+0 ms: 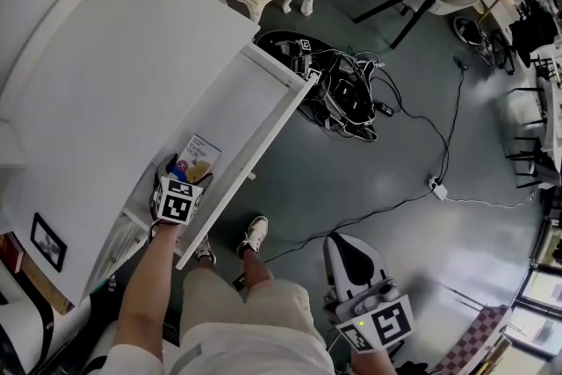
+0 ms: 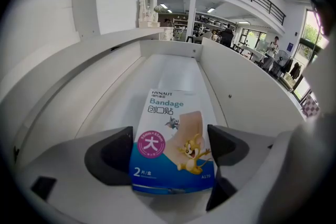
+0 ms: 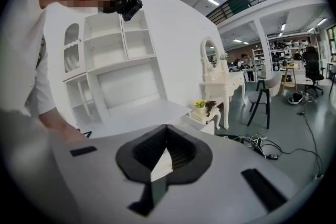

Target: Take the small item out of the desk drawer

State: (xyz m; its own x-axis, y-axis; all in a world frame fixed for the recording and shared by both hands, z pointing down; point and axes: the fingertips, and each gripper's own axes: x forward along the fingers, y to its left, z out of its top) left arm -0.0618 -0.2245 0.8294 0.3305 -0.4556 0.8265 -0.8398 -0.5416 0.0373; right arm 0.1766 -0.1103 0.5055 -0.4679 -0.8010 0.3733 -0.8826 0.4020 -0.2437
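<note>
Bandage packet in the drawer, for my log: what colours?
Flat bandage packet: white top, blue bottom, pink circle; left gripper view.

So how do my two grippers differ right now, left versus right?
The left gripper has its jaws wide apart, with the bandage packet spanning the gap between them and seemingly gripped by its edges. The right gripper has its jaws together on nothing. The left gripper is down inside the open drawer, while the right gripper hangs out over the floor, away from the desk. Both have the same grey build.
</note>
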